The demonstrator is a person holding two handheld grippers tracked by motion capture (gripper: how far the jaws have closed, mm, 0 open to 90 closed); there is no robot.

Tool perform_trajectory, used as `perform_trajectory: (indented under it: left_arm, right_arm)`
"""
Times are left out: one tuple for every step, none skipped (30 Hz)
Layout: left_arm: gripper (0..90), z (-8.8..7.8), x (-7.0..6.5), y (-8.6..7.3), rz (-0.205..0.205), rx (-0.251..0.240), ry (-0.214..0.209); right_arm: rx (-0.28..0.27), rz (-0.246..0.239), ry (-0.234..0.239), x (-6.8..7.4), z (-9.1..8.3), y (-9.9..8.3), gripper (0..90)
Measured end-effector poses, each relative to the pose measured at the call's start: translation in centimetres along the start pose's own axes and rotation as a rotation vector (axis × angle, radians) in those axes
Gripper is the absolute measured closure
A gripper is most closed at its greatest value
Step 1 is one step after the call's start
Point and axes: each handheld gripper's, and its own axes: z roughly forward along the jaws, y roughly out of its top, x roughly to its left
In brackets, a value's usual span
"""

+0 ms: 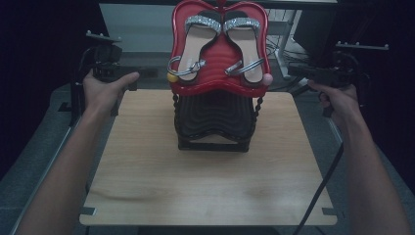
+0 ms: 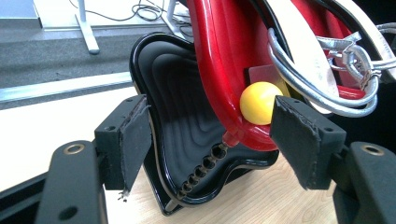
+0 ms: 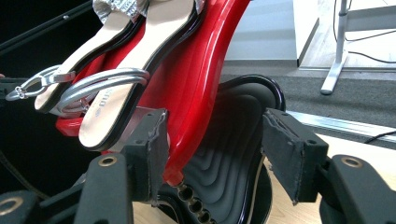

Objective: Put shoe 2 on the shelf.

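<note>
Red plastic tray (image 1: 219, 78), glossy, rigid and slippery, sits tilted atop the black tray (image 1: 214, 120) at 12 o'clock on the table (image 1: 147, 181), carrying sandals (image 1: 220, 46). I judge it light but top-heavy; grasp both lower rims. Left hand-held gripper (image 2: 212, 140) and right hand-held gripper (image 3: 215, 154): jaws apart, straddling those rims.

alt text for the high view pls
A pair of silver-strapped sandals rests on a tilted red tray above a black tray on a wooden table. The left gripper and right gripper flank it, jaws open.
</note>
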Motion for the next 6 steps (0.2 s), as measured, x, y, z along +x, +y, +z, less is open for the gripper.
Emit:
perform_trajectory:
  left_arm:
    - [29.3, 0.0, 0.0, 0.0, 0.001, -0.004, 0.000]
    - [29.3, 0.0, 0.0, 0.0, 0.001, -0.004, 0.000]
    - [29.2, 0.0, 0.0, -0.1, 0.002, -0.006, 0.000]
    - [29.2, 0.0, 0.0, -0.2, 0.002, -0.007, -0.002]
    - [29.2, -0.1, 0.0, -0.4, 0.003, -0.012, -0.006]
    - [28.8, -0.2, 0.0, -0.7, 0.008, -0.015, -0.010]
  right_arm:
    - [-0.001, -0.007, 0.002, 0.0, -0.1, 0.0, 40.3]
    - [-0.001, -0.007, 0.002, 0.0, -0.1, 0.0, 40.3]
    - [-0.008, -0.020, 0.005, 0.3, -0.2, 0.0, 37.7]
    - [-0.008, -0.020, 0.005, 0.3, -0.2, 0.0, 37.7]
    - [-0.013, -0.019, 0.009, 0.6, -0.3, -0.2, 36.6]
    - [-0.031, -0.030, 0.038, 1.2, -0.5, -1.2, 34.1]
